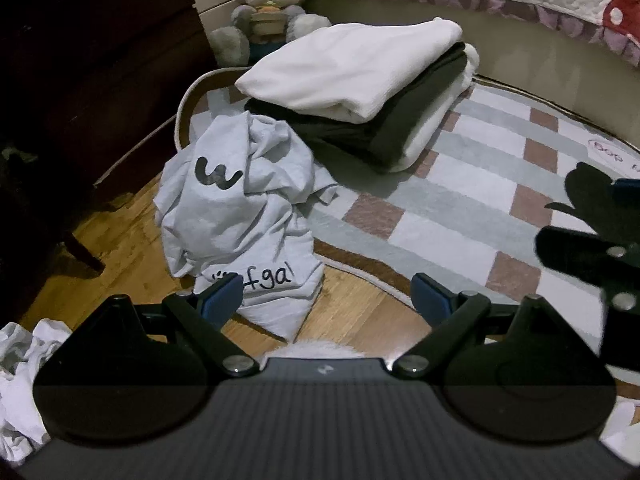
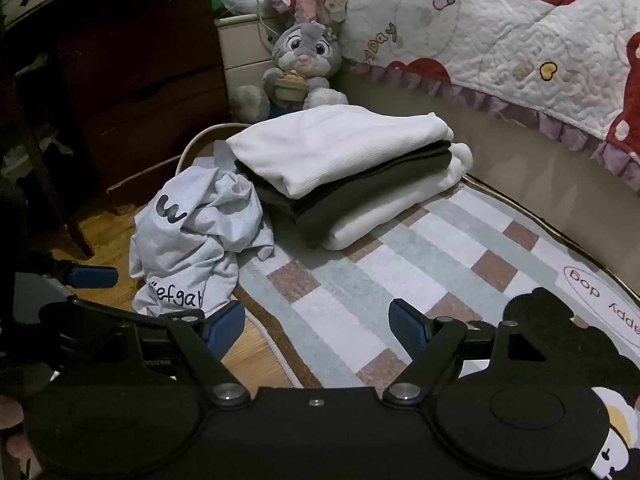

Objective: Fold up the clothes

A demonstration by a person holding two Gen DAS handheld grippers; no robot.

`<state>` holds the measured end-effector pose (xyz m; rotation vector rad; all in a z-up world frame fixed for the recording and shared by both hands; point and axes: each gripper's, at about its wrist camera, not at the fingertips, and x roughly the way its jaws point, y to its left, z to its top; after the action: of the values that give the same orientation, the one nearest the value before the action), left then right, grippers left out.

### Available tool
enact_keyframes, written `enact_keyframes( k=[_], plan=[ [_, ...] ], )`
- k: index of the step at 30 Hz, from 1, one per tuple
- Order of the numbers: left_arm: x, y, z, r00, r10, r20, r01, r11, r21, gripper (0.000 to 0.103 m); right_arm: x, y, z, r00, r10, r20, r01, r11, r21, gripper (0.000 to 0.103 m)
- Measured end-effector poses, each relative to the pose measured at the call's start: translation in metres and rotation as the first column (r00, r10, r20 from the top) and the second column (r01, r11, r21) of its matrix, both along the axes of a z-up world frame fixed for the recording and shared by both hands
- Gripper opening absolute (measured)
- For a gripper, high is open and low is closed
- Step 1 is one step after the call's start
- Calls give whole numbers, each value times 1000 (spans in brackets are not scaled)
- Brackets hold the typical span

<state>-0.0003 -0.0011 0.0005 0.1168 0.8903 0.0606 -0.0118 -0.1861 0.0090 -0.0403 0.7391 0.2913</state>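
On your far left, in the left wrist view, a heap of crumpled white cloth lies on the wooden floor, beside dark wooden furniture. Your left gripper has its jaws spread wide and empty; its left finger sits just in front of the crumpled pale grey T-shirt, which is printed with a dark "w" and some lettering. That shirt lies bunched up, partly on the wood and partly on the edge of the checked rug. Just right of it and behind, touching its upper edge, stands your folded stack: a white piece on top, a dark one in the middle, white underneath, all resting on the rug. A grey plush rabbit sits behind the stack against a pale cabinet. Further right, your right gripper is likewise wide open with nothing in it, hovering over the rug near the shirt's lower corner. At the far right, a quilted bedspread with red bears hangs over the bed's side.
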Motion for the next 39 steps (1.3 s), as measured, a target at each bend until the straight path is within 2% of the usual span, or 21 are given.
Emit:
enact_keyframes(
  k=[10,35,39],
  plan=[
    [-4,-14,6,1000,-12,5,12,1000,-9,91,1,-1,-2,1000,16,-15,-16,1000,19,83],
    [-2,-8,4,1000,3,-11,-3,1000,-21,91,1,-1,-5,999,11,-31,-11,1000,16,83],
    [-2,-2,5,1000,23,-2,-23,999,-41,91,1,0,-6,999,11,-34,-10,1000,22,83]
  ],
)
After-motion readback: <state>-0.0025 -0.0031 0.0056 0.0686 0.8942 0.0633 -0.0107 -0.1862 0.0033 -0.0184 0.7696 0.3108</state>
